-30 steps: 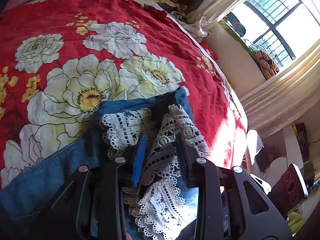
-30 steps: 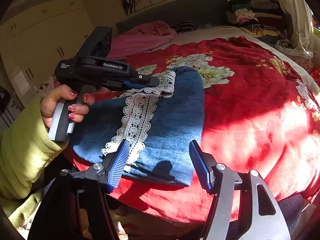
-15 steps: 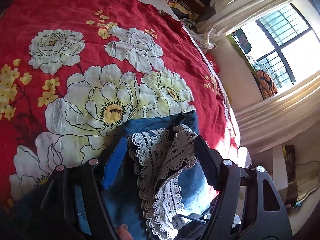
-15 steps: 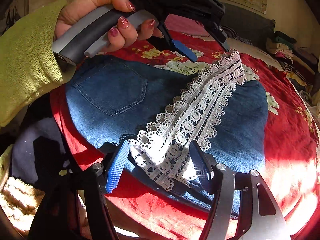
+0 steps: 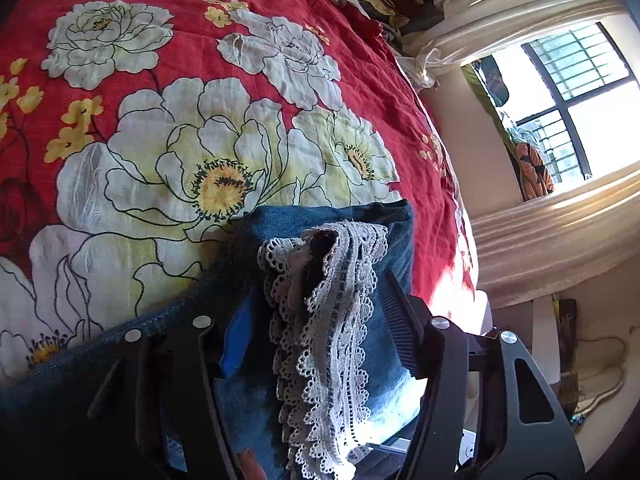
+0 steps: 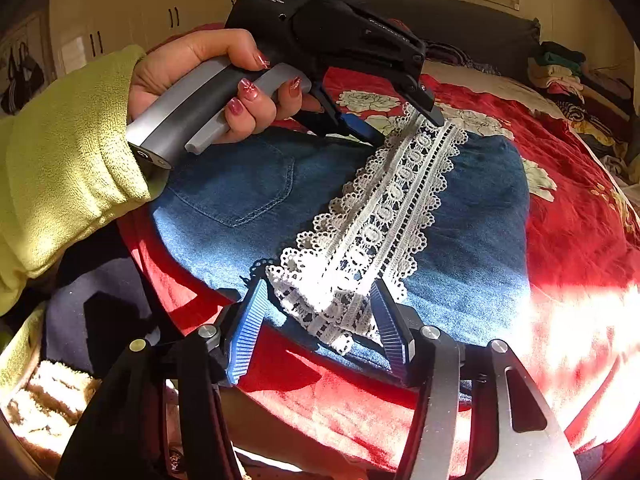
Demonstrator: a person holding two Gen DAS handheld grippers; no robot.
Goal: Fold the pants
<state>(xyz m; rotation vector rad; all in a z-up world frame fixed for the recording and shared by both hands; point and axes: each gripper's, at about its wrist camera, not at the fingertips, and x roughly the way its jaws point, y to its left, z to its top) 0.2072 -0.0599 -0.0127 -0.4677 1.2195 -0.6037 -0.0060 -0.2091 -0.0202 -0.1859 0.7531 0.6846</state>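
Note:
Blue denim pants [image 6: 472,216] lie folded on the red flowered bed. A white lace trim [image 6: 384,220] runs across the denim. My left gripper [image 6: 400,128] is open, its jaws straddling the far end of the lace; in its own view [image 5: 316,320] the lace [image 5: 332,312] bunches between the spread fingers over the denim [image 5: 384,344]. My right gripper [image 6: 320,320] is open at the near edge of the bed, its fingers on either side of the near end of the lace, not closed on it.
The red bedspread [image 5: 168,128] with large white flowers stretches beyond the pants. A window and curtains [image 5: 560,92] stand to the right. Piled clothes [image 6: 560,68] lie at the far side of the bed. Cupboards [image 6: 120,28] line the back wall.
My left gripper let go of the lace end and opened, staying over it. My right gripper moved in close to the near end of the lace, still open.

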